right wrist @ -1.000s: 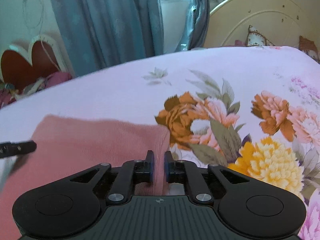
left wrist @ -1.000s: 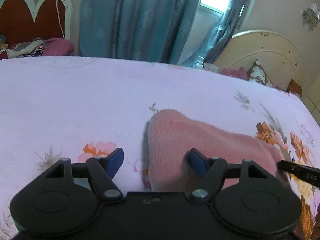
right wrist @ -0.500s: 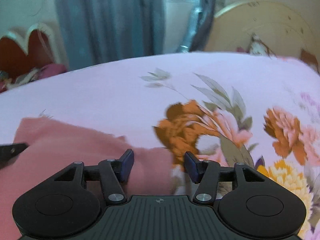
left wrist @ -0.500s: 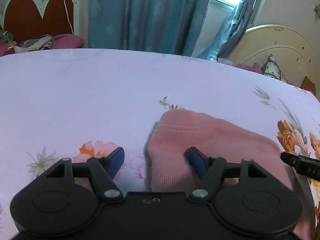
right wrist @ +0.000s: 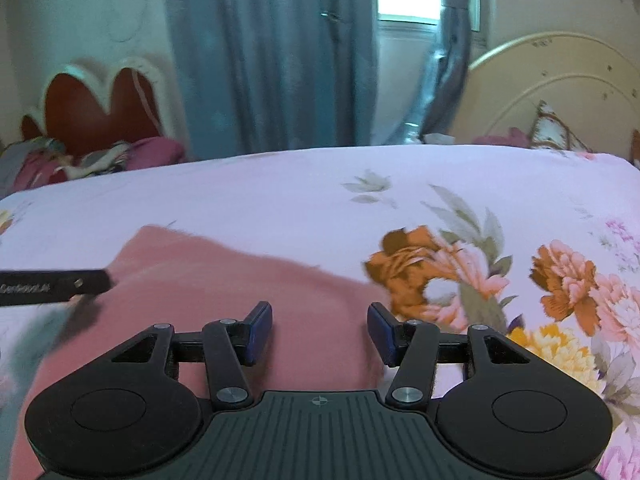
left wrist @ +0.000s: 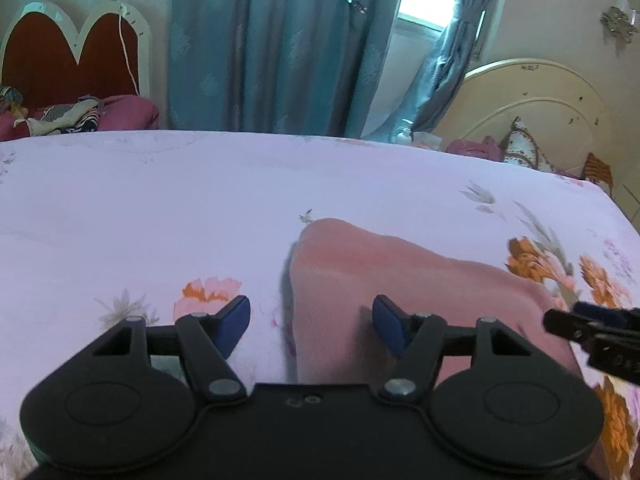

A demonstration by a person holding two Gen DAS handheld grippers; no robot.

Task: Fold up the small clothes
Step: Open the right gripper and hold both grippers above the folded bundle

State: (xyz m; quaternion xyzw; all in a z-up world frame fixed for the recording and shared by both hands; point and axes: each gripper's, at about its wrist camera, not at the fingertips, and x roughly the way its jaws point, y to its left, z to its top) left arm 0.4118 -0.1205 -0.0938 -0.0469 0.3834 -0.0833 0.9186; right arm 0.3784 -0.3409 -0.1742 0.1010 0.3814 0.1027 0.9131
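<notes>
Both tongs hang above the near edge of the pink cloth (left wrist: 400, 280), empty. Left tongs (left wrist: 311, 326): wide apart, closing a little just now, straddling the cloth's left edge, pads off the fabric. Right tongs (right wrist: 320, 332): partly open, jaws closing again just now, over the cloth's right end, nothing pinched.

Step, as I judge it: between folds, a release just made. Next move calls for pinching the two near corners, or an end, and carrying it over evenly.

Cloth: folded slab, soft knit, long side running left-right, rounded far-left corner, flat on the floral bed (left wrist: 160, 208), right end by the orange flower (right wrist: 404, 256).
</notes>
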